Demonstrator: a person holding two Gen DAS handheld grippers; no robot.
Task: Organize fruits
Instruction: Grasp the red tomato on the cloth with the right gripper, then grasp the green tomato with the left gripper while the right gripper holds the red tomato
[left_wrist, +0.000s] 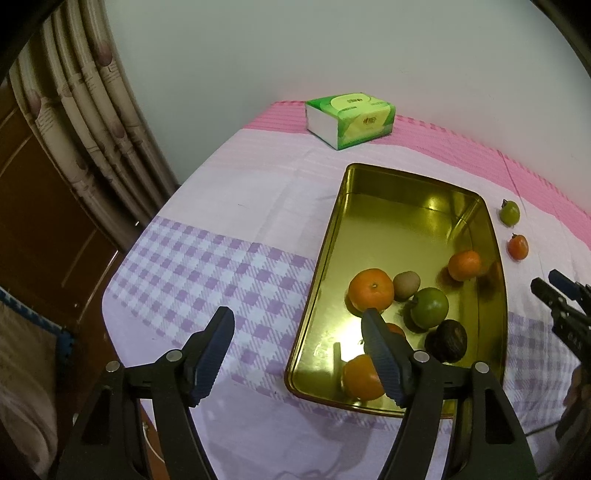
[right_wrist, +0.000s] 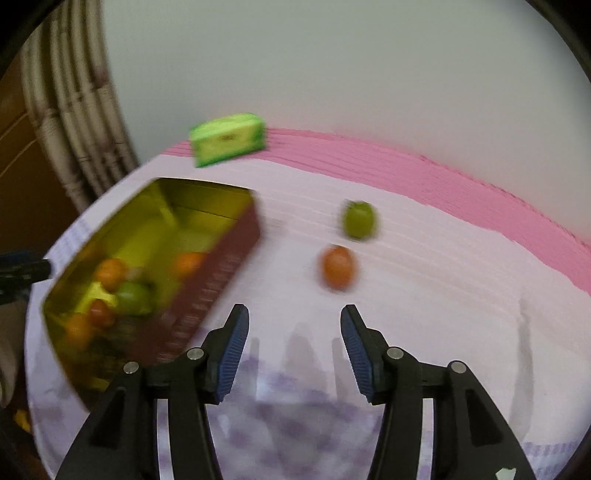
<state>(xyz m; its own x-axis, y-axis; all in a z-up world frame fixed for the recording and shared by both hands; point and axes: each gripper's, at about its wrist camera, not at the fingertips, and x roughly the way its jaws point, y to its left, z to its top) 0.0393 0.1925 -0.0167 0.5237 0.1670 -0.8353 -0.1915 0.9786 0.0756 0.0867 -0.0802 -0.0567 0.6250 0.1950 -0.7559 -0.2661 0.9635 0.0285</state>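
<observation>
Tray (left_wrist: 332, 236): one, rectangular with rounded corners, shiny gold metal inside, dark red outer wall in the right wrist view (right_wrist: 218, 273); stands on the bench at about 3 o'clock of the left wrist view's centre.
Fruit in tray: seven counted, all in the near half, the far half bare metal.
Oranges in tray: three round, matt orange; one large (left_wrist: 370, 290) at 9 o'clock of the kiwi, one (left_wrist: 464, 265) by the right wall, one (left_wrist: 360, 376) at the near wall, partly behind a finger.
Kiwi (left_wrist: 406, 284): one, oval, fuzzy brown, touching the large orange.
Green fruit in tray (left_wrist: 429, 308): one, round, glossy, with a stem.
Dark fruit (left_wrist: 446, 340): one, brown-black, wrinkled, just beside the green one at 5 o'clock.
Red-orange fruit in tray (left_wrist: 396, 329): one, mostly hidden behind the finger.
Fruit outside tray: two on the cloth, at 3 o'clock of the tray, near each other; small green fruit (right_wrist: 358, 219), small orange-red fruit (right_wrist: 338, 267) nearer.
Right gripper (right_wrist: 294, 332): fingers spread, blue ribbed pads, nothing between them; the orange-red fruit lies at 12 o'clock of the gap. View blurred.
Left gripper (left_wrist: 297, 345): fingers spread wide, holding nothing; one finger over the tray's near end.
Bench cloth (left_wrist: 229, 206): purple-white check, pink stripes at the far edge.
Tissue pack (left_wrist: 350, 120): one, green and white, at 12 o'clock of the tray.
Curtain (left_wrist: 85, 122): pleated, patterned beige, at 10 o'clock.
</observation>
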